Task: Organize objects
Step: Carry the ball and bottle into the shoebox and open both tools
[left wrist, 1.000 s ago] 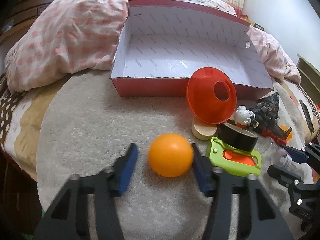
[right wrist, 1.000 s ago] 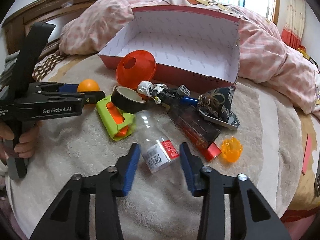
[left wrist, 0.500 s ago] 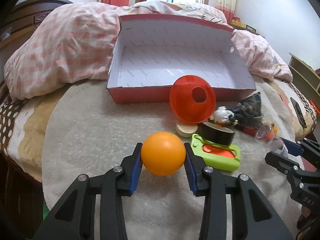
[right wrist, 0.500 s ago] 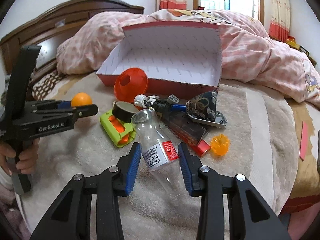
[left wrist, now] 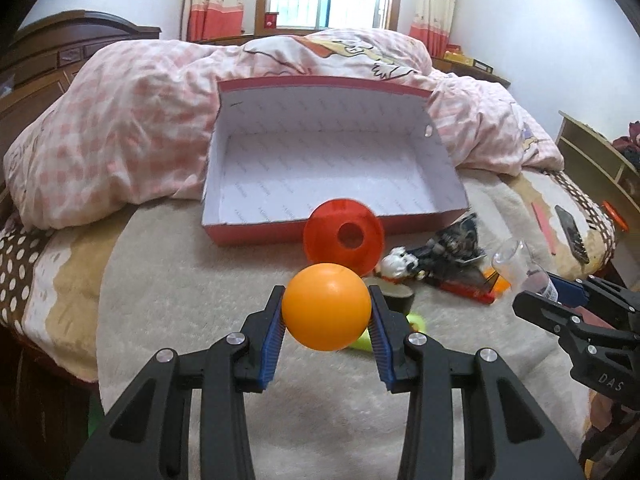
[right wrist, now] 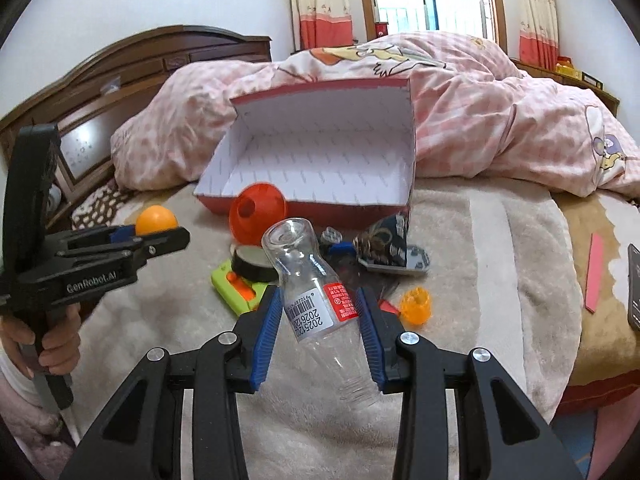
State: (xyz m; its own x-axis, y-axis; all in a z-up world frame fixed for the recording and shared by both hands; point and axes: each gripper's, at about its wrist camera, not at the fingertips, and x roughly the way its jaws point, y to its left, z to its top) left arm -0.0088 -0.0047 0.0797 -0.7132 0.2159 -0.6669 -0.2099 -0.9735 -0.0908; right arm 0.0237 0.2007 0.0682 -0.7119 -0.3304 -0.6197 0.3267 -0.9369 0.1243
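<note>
My left gripper point(left wrist: 326, 312) is shut on an orange ball point(left wrist: 326, 306) and holds it above the blanket; the ball also shows in the right wrist view point(right wrist: 156, 219). My right gripper point(right wrist: 318, 312) is shut on a clear plastic bottle point(right wrist: 308, 284), lifted and tilted, mouth up to the left; the bottle's mouth shows in the left wrist view point(left wrist: 516, 262). The open red box with white lining point(left wrist: 256, 232) point(right wrist: 360, 210) lies ahead against the pink quilt. It holds nothing.
On the blanket before the box lie an orange cone point(left wrist: 344, 236), a black tape roll point(right wrist: 252, 266), a green case point(right wrist: 236, 286), a toy figure point(left wrist: 400, 266), a dark patterned pouch point(right wrist: 394, 240) and a small orange piece point(right wrist: 416, 306). A phone point(left wrist: 572, 232) lies at the right.
My left gripper closed on the orange ball and lifted it. My right gripper closed on the bottle and raised it off the blanket, tilting it upright.
</note>
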